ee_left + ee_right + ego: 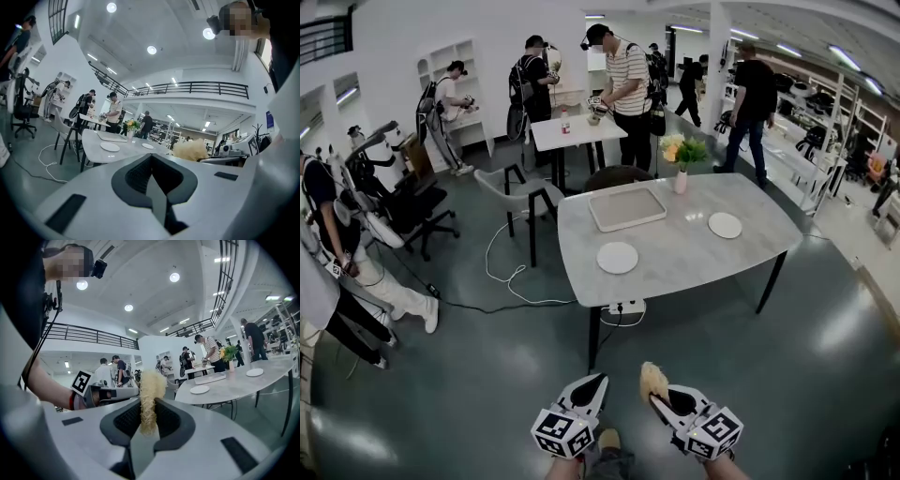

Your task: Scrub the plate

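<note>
Right now I hold both grippers low at the near side of the scene, over the grey floor (469,375) and well apart from the table (684,267). My left gripper (592,383) carries nothing; its fingers (133,176) are pressed together. My right gripper (664,401) pinches a pale yellow, fibrous scrubber (150,390), whose tuft stands up out of the fingers (171,420). On the table lie two round white plates: the near plate (617,258) sits toward the left, and the far plate (725,225) lies to its right. A shallow rectangular tray (626,208) lies just beyond the near plate, and a vase (681,180) of flowers stands at the far edge. Farther back, several people stand around a smaller table (577,129).
</note>
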Available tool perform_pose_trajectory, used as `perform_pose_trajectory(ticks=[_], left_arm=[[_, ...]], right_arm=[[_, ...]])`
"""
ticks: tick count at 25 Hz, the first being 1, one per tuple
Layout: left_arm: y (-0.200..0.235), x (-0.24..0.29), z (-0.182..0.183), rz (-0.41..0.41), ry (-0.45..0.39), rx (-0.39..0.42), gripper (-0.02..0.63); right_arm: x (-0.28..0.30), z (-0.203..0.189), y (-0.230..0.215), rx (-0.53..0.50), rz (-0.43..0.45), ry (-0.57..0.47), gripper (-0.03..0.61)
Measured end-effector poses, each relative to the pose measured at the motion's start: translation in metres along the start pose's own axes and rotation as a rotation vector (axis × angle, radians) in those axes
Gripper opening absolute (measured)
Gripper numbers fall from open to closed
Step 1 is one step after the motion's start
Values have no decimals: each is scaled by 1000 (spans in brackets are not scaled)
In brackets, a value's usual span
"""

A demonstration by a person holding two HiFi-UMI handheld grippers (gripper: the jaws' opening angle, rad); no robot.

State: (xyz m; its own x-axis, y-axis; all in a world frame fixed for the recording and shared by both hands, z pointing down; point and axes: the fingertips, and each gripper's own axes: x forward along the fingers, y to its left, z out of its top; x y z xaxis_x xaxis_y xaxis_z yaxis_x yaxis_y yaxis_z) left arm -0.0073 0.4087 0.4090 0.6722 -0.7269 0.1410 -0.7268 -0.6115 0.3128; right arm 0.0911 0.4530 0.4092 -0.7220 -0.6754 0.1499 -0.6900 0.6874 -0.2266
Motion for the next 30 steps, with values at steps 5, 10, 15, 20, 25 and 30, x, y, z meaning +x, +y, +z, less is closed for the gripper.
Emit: perform_pose_trajectory(ticks=[5,10,15,20,25,30], left_arm=[[42,32,15,-19,32,-14,11],[81,67,19,-47,61,-15,11],[116,95,23,-67,79,-19,11],[136,117,35,-89,80,-19,11],[148,127,36,-90,77,-39,11],[168,141,36,-77,79,-46,11]], right_arm=[[45,11,-27,31,-18,9,75],[91,12,-56,53,-31,14,75],[129,16,-83,58,-41,15,75],[155,27,-100,56,-57,11,75],[166,30,-111,59,-66,28,75],[184,30,-132,53,-66,40,75]])
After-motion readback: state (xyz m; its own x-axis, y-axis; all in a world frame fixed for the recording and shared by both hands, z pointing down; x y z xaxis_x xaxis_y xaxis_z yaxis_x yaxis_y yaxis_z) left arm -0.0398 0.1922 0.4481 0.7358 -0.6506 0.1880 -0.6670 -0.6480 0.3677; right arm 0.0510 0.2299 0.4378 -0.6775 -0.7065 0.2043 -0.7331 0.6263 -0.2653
